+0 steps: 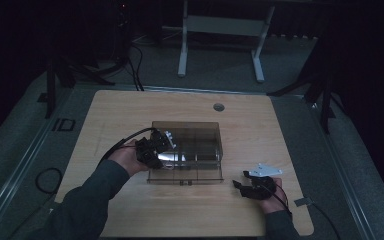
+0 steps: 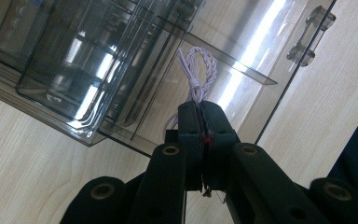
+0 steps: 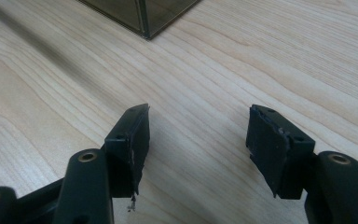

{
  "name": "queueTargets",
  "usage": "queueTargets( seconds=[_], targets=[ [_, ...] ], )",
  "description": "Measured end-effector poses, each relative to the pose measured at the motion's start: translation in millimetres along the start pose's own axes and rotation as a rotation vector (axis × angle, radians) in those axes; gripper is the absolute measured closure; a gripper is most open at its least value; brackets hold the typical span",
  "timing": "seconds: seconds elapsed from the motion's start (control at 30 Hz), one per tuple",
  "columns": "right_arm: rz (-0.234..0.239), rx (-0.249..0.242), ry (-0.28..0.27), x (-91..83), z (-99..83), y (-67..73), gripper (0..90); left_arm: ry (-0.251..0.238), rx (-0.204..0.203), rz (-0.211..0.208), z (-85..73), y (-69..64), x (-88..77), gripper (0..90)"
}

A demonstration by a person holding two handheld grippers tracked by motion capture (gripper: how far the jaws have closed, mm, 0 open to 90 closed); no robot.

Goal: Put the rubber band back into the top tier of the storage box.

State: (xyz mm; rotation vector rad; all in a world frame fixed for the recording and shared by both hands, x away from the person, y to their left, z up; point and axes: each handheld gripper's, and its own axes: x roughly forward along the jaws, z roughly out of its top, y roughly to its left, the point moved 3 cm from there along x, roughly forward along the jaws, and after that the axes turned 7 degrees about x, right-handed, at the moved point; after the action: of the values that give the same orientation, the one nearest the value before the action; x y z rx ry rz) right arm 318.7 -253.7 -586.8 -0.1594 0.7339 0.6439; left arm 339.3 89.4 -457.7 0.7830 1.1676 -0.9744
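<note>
left tongs [image 2: 200,109] | clamped on lilac cord [image 2: 198,70] | over clear organizer [image 2: 98,60]

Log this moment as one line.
left claw: shut on lilac cord | over clear organizer box | right claw: open, idle over table

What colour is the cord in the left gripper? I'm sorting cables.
Pale lilac, braided cord; clearest in the left gripper view.

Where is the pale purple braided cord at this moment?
In the left gripper view, the pale purple braided cord is pinched in the closed left gripper, its loop hanging at the divided clear plastic box on the wooden table.
</note>
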Motion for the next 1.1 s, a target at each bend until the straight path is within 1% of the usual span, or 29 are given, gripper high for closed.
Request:
queueTargets(
  seconds=[0.03,0.07,0.17,0.23,0.3,0.4,0.7,0.77,0.87,1.1],
  targets=[
    [0.0,0.0,0.0,0.0,0.0,0.0,39.7,-0.018,-0.01,-0.027,-0.8,-0.4,0.9,87.7],
    [0.0,-0.001,0.001,0.0,0.0,0.1,39.6,-0.024,-0.014,-0.035,-1.3,-0.6,1.6,86.7],
    [0.001,-0.001,0.001,0.0,0.0,0.1,39.7,-0.026,-0.016,-0.053,-4.0,-0.9,5.6,84.5],
    [0.001,-0.001,0.001,0.0,0.0,0.1,39.6,-0.023,-0.018,-0.053,-5.7,-1.6,8.2,84.2],
    [0.002,-0.001,0.001,0.4,0.3,0.5,39.6,-0.026,-0.015,-0.055,-6.7,-2.7,9.1,81.3],
    [0.002,-0.003,0.001,0.7,0.4,0.9,39.6,-0.04,-0.017,-0.051,-7.2,-3.8,8.2,78.9],
    [0.007,-0.007,0.001,1.6,1.3,0.9,39.3,-0.061,-0.006,-0.038,-10.1,-4.4,1.9,71.0],
    [0.007,-0.007,0.001,1.7,1.3,1.0,39.3,-0.069,-0.002,-0.032,-10.9,-3.7,0.0,70.2],
    [0.006,-0.007,0.001,1.6,1.3,1.1,39.3,-0.081,-0.009,-0.025,-11.8,-4.1,-2.2,68.3],
    [0.007,-0.007,0.002,1.2,0.8,1.4,39.3,-0.108,0.001,-0.007,-11.6,-6.9,-7.4,66.6]
  ],
)
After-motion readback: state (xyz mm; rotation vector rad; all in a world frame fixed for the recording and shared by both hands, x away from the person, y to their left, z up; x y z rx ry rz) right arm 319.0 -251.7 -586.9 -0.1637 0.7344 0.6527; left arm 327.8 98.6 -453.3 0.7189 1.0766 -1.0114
